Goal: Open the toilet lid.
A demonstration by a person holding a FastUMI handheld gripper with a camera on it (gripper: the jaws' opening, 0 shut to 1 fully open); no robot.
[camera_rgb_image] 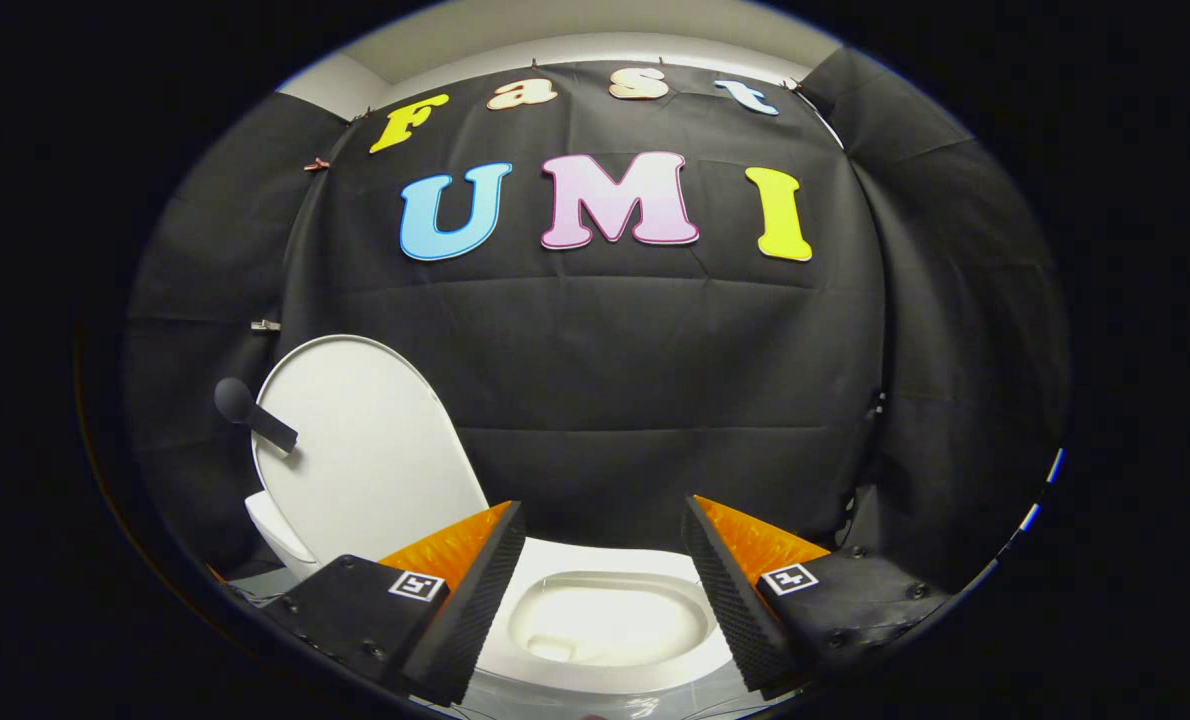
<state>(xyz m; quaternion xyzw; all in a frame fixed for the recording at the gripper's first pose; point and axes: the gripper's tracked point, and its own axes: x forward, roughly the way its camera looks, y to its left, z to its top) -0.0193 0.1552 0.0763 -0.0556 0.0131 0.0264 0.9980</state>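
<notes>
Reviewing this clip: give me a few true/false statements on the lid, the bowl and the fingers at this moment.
1. The toilet lid stands raised. True.
2. The gripper has its fingers clamped on the lid. False: they are spread apart and hold nothing.
3. The toilet bowl is seen between the fingers. True.
4. A dark knobbed handle sticks out from the lid. True.
5. The lid stands right of the bowl. False: it is off to the left.
</notes>
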